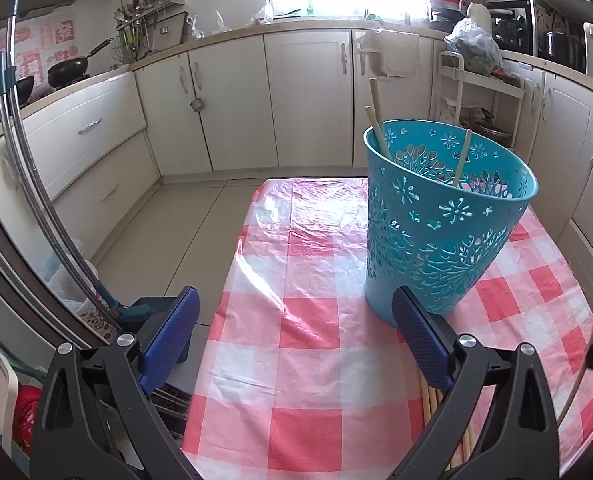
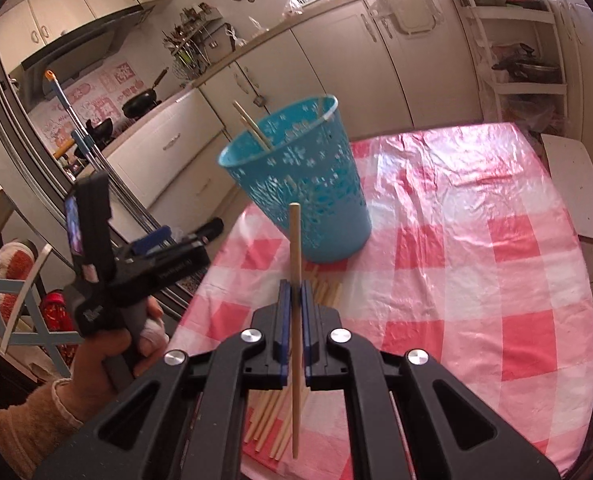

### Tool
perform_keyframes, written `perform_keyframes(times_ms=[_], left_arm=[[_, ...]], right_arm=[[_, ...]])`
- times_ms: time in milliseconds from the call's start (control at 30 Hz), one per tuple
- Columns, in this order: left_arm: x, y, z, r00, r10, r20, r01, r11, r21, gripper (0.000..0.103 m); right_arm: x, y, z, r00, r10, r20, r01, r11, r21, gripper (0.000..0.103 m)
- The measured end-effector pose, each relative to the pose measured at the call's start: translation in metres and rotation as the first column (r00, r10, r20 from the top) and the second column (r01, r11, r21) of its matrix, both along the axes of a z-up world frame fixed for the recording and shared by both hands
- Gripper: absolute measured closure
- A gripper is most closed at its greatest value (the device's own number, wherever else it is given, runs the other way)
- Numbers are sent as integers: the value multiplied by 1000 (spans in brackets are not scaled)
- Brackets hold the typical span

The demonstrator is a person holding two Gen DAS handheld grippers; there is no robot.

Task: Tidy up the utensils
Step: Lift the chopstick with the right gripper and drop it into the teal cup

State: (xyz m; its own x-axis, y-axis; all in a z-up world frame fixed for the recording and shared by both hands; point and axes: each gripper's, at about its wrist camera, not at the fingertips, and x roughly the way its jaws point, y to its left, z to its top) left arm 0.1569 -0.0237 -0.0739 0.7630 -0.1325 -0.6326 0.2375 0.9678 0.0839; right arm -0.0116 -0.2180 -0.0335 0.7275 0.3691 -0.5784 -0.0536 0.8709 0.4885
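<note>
Checked table (image 2: 456,240), chopstick (image 2: 295,320) between right tongs (image 2: 295,300)

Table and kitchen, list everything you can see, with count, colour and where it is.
Bin: one, turquoise, upright on the table.
Chopsticks in bin: three visible, pale wood, leaning on the rim.
Held chopstick: one, pale wood, upright in the right gripper.
Loose chopsticks: a bundle, count unclear, pale wood, lying on the table's near edge.
Tablecloth: one, red and white check, covering the table.
Woks: two, black, on the stove at left.
Left gripper: open, empty, beside the bin.
Right gripper: shut on the chopstick.
</note>
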Motion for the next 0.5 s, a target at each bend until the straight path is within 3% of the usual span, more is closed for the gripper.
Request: perform_keyframes(times_ms=[500], left_arm=[[2, 0, -2, 1000, 8, -9, -8, 1000, 2, 9]], right_arm=[[15, -6, 102, 975, 36, 218, -31, 999, -27, 98]])
